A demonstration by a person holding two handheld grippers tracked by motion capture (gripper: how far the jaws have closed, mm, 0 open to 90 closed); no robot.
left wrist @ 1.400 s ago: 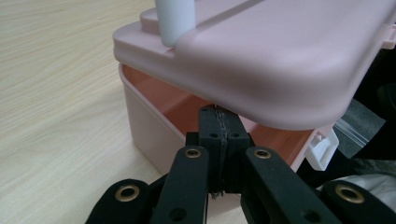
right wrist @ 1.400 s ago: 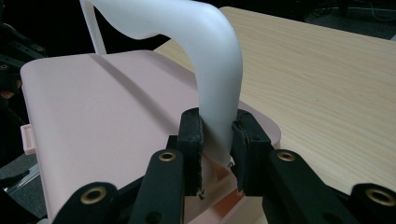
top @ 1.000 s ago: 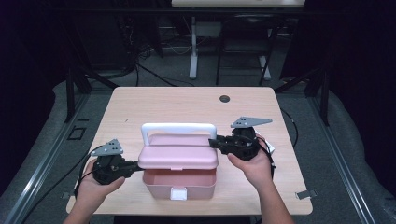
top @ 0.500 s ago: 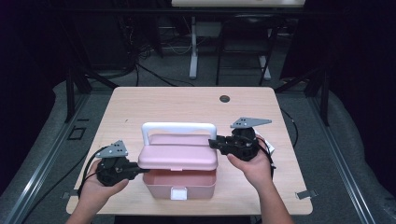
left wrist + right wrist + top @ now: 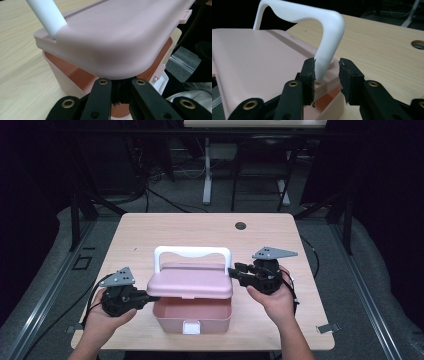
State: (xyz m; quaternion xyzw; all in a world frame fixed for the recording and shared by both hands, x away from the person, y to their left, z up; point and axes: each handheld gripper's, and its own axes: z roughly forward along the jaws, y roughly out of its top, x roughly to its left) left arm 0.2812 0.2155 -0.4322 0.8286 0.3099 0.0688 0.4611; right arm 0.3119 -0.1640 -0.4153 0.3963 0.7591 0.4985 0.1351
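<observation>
Your pink box [image 5: 192, 312] sits at the near middle of the table [image 5: 200, 227], its lid [image 5: 191, 281] raised at the front so the inside shows. Your left gripper [image 5: 150, 298] has its jaws closed on the lid's left edge. Your right gripper [image 5: 233, 271] stands with jaws apart around the right foot of the white handle [image 5: 192, 252], not clamping it.

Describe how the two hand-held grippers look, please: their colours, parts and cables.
Both the left gripper and the right gripper are black, each with a grey three-cornered plate on top and a dark cable trailing from it. In the gripper views the jaws are flat black bars with brass-coloured rivets; the right gripper's pads look rough and worn. The forearms are bare, with no sleeves in sight.
</observation>
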